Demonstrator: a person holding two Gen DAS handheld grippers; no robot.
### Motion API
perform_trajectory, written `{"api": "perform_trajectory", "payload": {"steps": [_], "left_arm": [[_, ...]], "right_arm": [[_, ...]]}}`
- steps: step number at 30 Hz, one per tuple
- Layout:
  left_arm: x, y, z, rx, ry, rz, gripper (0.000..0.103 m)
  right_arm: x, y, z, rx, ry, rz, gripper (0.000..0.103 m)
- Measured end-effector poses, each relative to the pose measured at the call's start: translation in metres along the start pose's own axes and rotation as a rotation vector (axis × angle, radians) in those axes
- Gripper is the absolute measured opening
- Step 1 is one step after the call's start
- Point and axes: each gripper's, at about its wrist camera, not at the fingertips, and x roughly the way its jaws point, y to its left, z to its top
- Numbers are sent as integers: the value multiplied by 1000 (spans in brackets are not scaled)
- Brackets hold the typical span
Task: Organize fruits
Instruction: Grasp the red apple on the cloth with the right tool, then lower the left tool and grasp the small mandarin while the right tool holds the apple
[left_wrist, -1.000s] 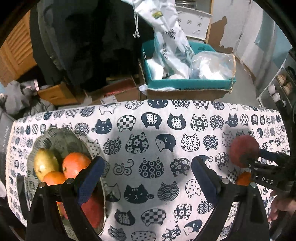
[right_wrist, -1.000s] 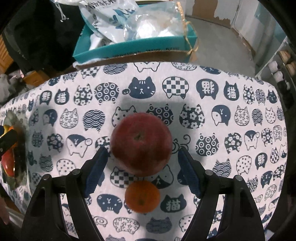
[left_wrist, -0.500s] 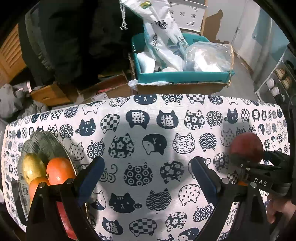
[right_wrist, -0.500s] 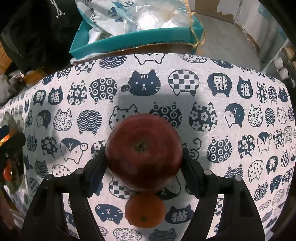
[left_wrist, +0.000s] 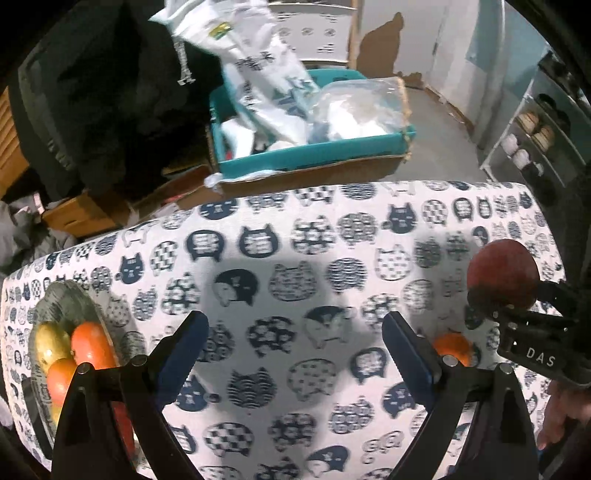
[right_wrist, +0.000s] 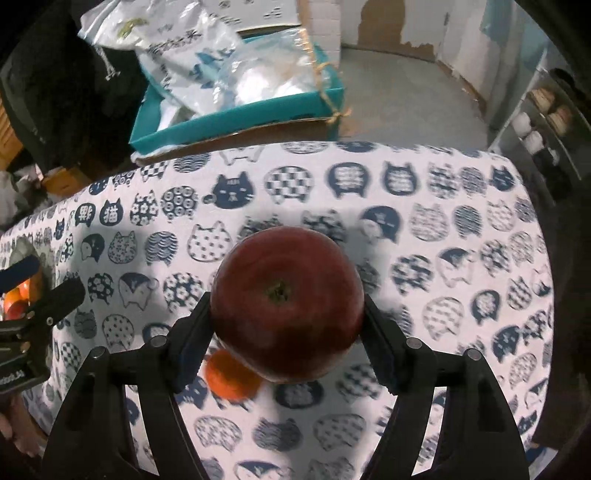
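My right gripper (right_wrist: 286, 328) clamped the red apple (right_wrist: 286, 306) above the cat-print tablecloth (right_wrist: 424, 206); an orange (right_wrist: 227, 378) lay beneath. I read "DAS" on it. Left gripper (left_wrist: 295, 350) gaped empty beside the fruit plate (left_wrist: 61, 297).

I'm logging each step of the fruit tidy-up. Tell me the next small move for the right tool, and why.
Probably carry the dark red apple leftward to the grey plate. The right tool has both pads pressed on its sides and it sits above the cat-print tablecloth, while the other fruit is gathered on that plate. The small orange mandarin can wait.
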Motion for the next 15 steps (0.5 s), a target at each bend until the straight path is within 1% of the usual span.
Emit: {"api": "perform_trajectory", "payload": {"steps": [9, 15], "left_arm": [[4, -59, -5, 55, 35, -87, 96], [17, -98, -14, 113, 79, -119, 96]], "right_arm": [[-23, -52, -34, 65, -5, -52, 75], [-25, -85, -59, 126, 14, -62, 75]]}}
